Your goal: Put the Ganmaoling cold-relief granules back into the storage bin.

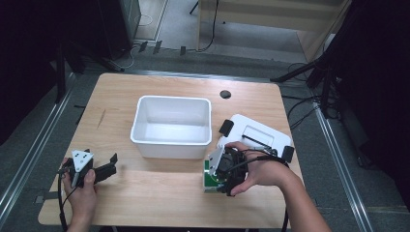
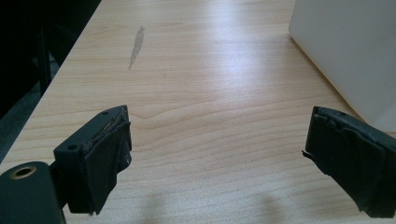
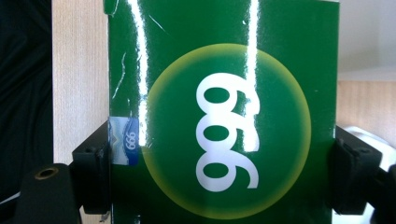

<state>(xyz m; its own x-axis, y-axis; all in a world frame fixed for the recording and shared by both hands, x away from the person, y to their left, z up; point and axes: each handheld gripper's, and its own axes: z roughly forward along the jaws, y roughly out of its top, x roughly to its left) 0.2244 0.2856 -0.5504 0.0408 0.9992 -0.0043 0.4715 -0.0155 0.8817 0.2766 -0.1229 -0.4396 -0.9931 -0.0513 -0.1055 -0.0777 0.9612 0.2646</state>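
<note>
Near the table's front-right corner, the right gripper [image 3: 219, 154] has its jaws clamped on the sides of a glossy green cardboard box with a yellow-ringed white "999" [image 3: 224, 112].

That grip looks like the pick-up step, with the box [image 1: 209, 175] just off the light wooden table [image 1: 159, 193], in front of the white rectangular plastic bin [image 1: 171, 126] and beside the flat white lid with black clips [image 1: 256, 133]. Next, likely carry it over the bin's near rim. The left gripper [image 2: 215, 149] idles near the front-left corner, jaws apart and empty.
</note>
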